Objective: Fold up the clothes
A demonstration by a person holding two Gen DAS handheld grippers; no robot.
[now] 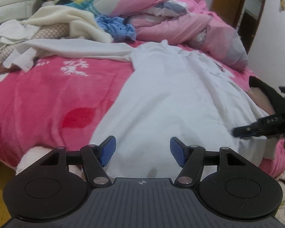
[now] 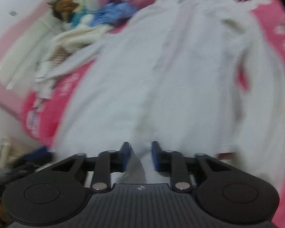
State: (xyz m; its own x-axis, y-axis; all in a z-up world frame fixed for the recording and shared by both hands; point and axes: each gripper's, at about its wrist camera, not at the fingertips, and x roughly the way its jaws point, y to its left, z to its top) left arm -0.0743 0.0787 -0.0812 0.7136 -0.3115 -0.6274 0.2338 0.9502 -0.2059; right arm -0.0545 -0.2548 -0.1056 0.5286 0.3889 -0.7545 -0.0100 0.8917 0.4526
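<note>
Your left gripper (image 1: pixel 142 150) hangs over the near hem of the white long-sleeved shirt (image 1: pixel 161 98), and its blue-padded fingers (image 1: pixel 109 151) stand wide apart with nothing between them; only flat white cloth shows in the gap. The shirt lies spread on the pink bed blanket (image 1: pixel 47 98), running away from those fingers, its body straight ahead and one sleeve (image 1: pixel 76 47) stretched off to the left beyond the fingertips. Past the shirt's far end sit a crumpled blue garment (image 1: pixel 116 26), a cream-coloured cloth (image 1: pixel 70 19) and a heaped pink quilt (image 1: pixel 180 19).

To the right of your left fingers, your right gripper (image 1: pixel 235 132) reaches in from the frame edge, low at the shirt's right edge. From its own camera, which is blurred, the right gripper (image 2: pixel 140 155) has its fingers (image 2: pixel 125 156) narrowed to a small gap, and a raised fold of the white shirt (image 2: pixel 171 66) stands between them. You cannot tell from the blur whether the pads actually press on that fold. Ahead of those fingers the shirt's body stretches up the bed, the pink blanket (image 2: pixel 271 28) showing on both sides. The blue garment (image 2: pixel 115 11) lies far ahead to the left of the fingertips.
</note>
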